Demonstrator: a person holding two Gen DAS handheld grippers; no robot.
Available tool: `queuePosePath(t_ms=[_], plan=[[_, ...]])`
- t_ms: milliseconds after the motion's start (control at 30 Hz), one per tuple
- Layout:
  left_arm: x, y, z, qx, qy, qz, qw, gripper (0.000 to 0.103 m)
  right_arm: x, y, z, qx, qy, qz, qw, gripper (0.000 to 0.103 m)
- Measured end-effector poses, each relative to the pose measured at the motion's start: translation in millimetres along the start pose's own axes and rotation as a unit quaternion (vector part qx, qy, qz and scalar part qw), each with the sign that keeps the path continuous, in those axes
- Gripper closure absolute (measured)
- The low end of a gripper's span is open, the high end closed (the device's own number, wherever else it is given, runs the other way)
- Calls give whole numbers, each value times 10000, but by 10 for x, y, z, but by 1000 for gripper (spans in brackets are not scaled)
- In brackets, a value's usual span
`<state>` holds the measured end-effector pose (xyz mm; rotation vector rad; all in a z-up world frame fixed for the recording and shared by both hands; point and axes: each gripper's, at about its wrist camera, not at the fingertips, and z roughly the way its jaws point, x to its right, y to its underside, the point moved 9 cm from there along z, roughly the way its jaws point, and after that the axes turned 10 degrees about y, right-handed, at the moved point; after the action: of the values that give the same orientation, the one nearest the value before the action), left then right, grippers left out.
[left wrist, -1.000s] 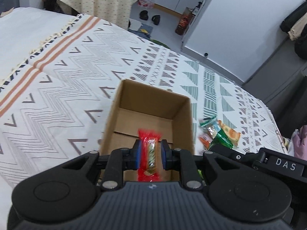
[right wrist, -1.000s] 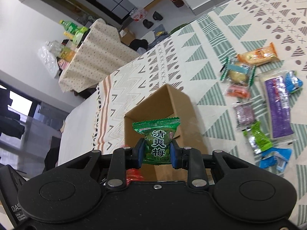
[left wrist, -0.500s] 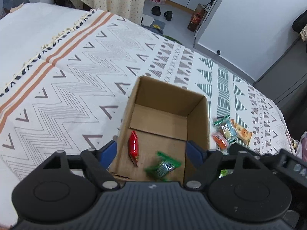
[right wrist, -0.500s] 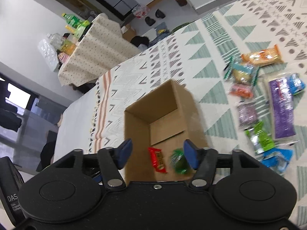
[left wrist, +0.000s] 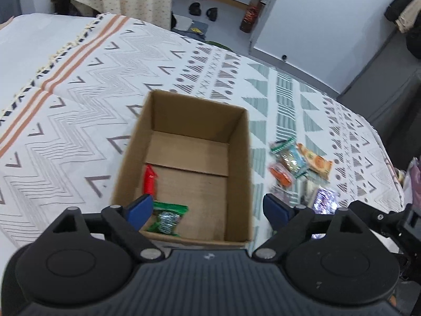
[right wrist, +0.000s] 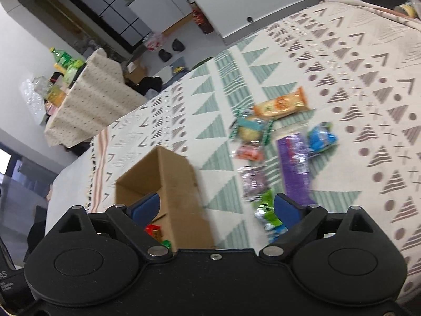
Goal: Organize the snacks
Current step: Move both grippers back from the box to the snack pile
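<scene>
An open cardboard box (left wrist: 238,163) (right wrist: 181,179) stands on the patterned cloth. On its floor lie a red snack bar (left wrist: 149,179) (right wrist: 154,231) and a green plum packet (left wrist: 167,218). My left gripper (left wrist: 208,209) hovers above the box's near edge, open, nothing between its blue pads. My right gripper (right wrist: 215,206) is open too, over the box's right wall. Right of the box is a pile of loose snacks: an orange packet (right wrist: 281,105) (left wrist: 315,162), a purple bar (right wrist: 294,168), a blue packet (right wrist: 322,138) and a green packet (right wrist: 265,212).
The cloth (left wrist: 65,110) covers a wide surface with bare room left of the box. Beyond its far edge are a draped table (right wrist: 97,100), shoes on the floor (left wrist: 204,10) and white cabinets (left wrist: 323,15). Dark clothing (left wrist: 410,26) hangs at the right.
Both grippers opened and dropped their snacks into the box: the red bar from the left, the green plum packet from the right. The right gripper has since swung right toward the loose snacks.
</scene>
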<state>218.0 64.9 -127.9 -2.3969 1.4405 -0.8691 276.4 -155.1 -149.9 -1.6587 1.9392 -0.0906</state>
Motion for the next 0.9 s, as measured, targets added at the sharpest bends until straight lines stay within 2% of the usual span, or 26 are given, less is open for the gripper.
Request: queuePosePath(t_ms=[267, 467, 667, 833, 900], plan=[[388, 173, 130, -193, 281, 284, 9990, 12, 448, 63, 44, -123, 179, 311, 9993, 11], [625, 256, 216, -241, 455, 426, 9978, 12, 684, 101, 94, -202, 213, 460, 9985, 19], [828, 289, 290, -227, 607, 558, 9963, 15, 812, 65, 159, -193, 73, 411, 9989, 28], [989, 332, 406, -281, 695, 696, 9948, 23, 873, 17, 258, -105, -243, 359, 9990, 31], [1024, 355, 477, -327, 684, 715, 9946, 32, 901, 17, 331, -99, -381, 387, 9985, 36]])
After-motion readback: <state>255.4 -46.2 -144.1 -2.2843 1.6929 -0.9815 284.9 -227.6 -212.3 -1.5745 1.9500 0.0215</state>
